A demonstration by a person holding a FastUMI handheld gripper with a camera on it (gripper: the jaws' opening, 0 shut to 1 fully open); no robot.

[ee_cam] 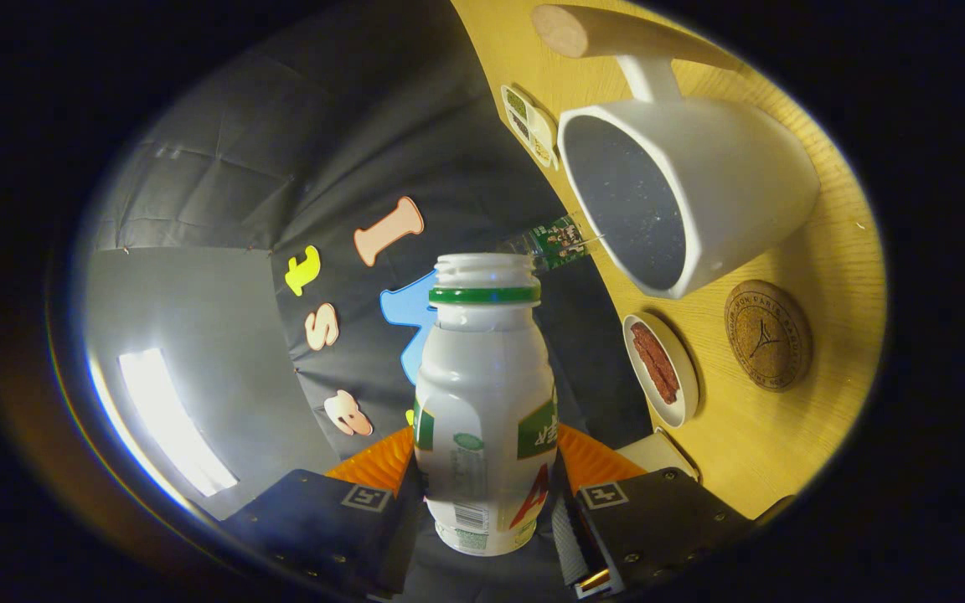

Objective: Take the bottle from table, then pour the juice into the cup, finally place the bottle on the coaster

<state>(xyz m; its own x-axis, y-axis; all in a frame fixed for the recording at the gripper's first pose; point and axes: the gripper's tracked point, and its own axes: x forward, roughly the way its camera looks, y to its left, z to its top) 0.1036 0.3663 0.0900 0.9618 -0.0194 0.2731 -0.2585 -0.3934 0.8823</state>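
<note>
Fingers of our gripper (487, 494) press on both sides of the bottle (484, 402), closed just to its width, so we hold it low on its body, uncapped, neck pointing away from us. We see the whole scene rolled sideways, which we take as the bottle tipped for pouring. Beyond its mouth stands the white cup (700, 197) on the wooden table (792, 419), handle on its far side. Near the cup sits the round cork coaster (767, 335), and just beside that, toward the table's edge, a small white dish (661, 368) with something reddish in it. We judge the mouth not yet over the cup's opening; tipping further from here could send juice past the rim, onto the table or over its edge. The low grip could also let the smooth bottle slip or swivel.
</note>
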